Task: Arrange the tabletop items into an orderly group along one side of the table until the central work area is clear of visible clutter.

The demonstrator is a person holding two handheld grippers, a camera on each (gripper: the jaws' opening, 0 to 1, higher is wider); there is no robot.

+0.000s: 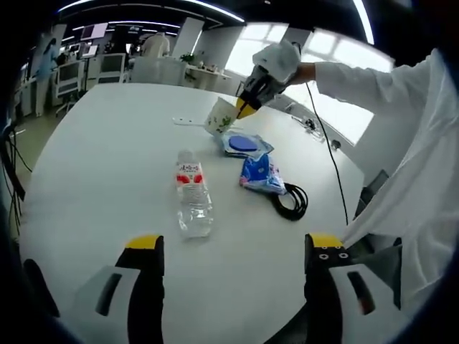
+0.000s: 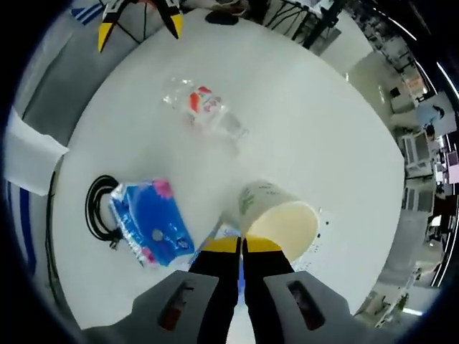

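1. The right hand-held gripper (image 2: 242, 246), jaws closed, pinches the paper cup (image 2: 276, 216) by its rim, above the tabletop (image 2: 323, 129).
2. The left hand-held gripper (image 1: 234, 249) hovers wide open, empty, near the water bottle (image 1: 192, 192).
3. Keep the cup level; set it beside the tissue pack (image 2: 149, 222).

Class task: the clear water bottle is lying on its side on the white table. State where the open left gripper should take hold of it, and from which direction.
Grip the water bottle across its mid-body, just below the red-and-white label, coming down from above. It lies flat with its cap pointing away from the left gripper, so open jaws probably straddle its round sides best.
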